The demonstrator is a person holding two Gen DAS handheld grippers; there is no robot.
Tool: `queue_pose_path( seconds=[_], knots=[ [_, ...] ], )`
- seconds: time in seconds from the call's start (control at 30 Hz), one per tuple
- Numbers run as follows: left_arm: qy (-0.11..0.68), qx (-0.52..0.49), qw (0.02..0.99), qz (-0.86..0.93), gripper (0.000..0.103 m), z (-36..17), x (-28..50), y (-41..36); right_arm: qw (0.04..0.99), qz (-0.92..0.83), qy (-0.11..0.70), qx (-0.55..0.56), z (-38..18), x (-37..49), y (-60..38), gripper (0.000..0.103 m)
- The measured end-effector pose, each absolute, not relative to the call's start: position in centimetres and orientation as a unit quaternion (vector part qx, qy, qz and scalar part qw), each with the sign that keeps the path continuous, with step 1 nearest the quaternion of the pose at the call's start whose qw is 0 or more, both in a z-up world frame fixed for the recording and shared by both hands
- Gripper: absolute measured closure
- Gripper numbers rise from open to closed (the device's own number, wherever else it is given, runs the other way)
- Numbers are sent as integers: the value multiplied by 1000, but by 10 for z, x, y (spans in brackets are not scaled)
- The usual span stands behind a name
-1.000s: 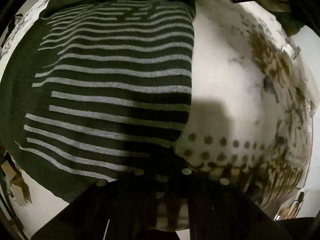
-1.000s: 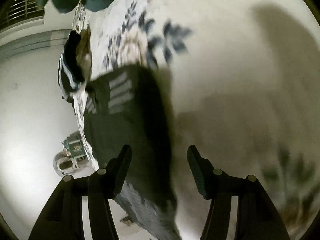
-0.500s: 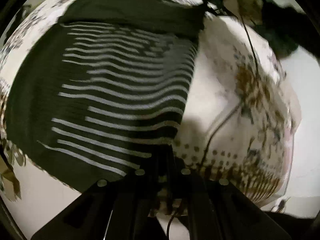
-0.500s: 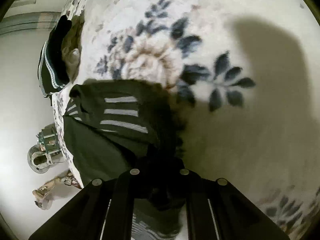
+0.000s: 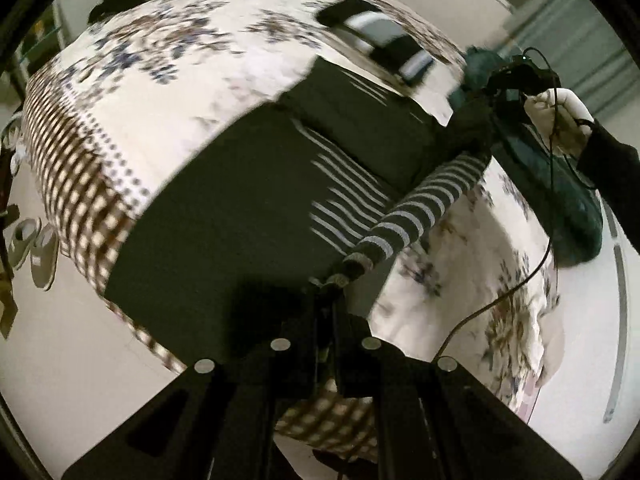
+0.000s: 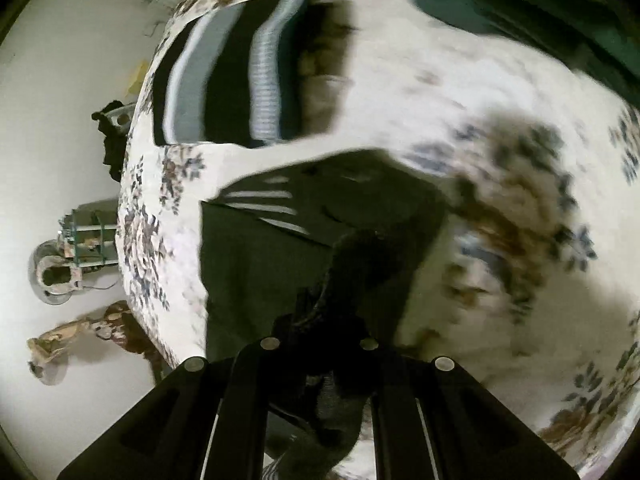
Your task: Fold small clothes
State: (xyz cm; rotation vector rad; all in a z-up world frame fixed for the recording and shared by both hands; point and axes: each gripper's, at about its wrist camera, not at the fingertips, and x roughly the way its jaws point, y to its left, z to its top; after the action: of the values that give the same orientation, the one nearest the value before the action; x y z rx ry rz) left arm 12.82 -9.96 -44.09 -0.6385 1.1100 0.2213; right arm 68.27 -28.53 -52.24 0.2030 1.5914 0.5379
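Observation:
A dark green sweater with thin grey stripes [image 5: 248, 208] lies on a floral bedspread [image 5: 152, 92]. My left gripper [image 5: 330, 292] is shut on its striped edge, which is lifted and stretched as a taut band [image 5: 420, 208] toward my right gripper [image 5: 486, 118], held by a gloved hand at the far right. In the right wrist view my right gripper [image 6: 320, 320] is shut on a bunched dark corner of the sweater [image 6: 360, 264]; the rest of the sweater [image 6: 260, 248] lies flat behind.
A folded black garment with wide grey stripes [image 5: 380, 46] lies at the far side of the bed, also in the right wrist view [image 6: 236, 76]. A teal garment [image 5: 560, 192] lies at the right. A cable [image 5: 500, 300] hangs across. Shoes [image 5: 36, 240] stand on the floor.
Both grippers have lifted the sweater's right edge off the bed and carried it up and over toward the left. The right gripper, open a second ago, shut on the corner.

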Motion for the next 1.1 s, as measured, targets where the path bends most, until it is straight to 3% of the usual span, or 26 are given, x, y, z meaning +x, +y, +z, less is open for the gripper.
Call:
queue_pose_path(
  seconds=[0.23,0.5,0.53,0.6,0.67,0.73,0.8,0.93,1.1],
  knots=[
    [524,-354,767,110,99,-488,111,-2,669,217,711,27,-540,690,-113,94],
    [539,-434,715,99,96,-577,97,73,651,158,742,-13,-633,693,5,92],
    [548,-438,707,95,94,-585,97,76,642,155,751,-3,-643,695,8,88],
    [572,-443,684,98,82,-602,93,82,616,157,771,40,-658,695,6,67],
    [580,-450,672,102,58,-606,82,88,605,182,772,74,-654,687,-3,56],
    [583,-450,668,109,55,-602,72,93,602,206,767,81,-642,673,-15,52],
    [588,-440,669,116,55,-593,63,99,607,228,758,74,-622,643,-38,40],
    [593,-416,681,108,54,-581,66,99,602,244,758,62,-608,557,-94,39],
    [602,-388,692,90,54,-584,95,81,577,206,788,62,-642,427,-168,39]
  ],
)
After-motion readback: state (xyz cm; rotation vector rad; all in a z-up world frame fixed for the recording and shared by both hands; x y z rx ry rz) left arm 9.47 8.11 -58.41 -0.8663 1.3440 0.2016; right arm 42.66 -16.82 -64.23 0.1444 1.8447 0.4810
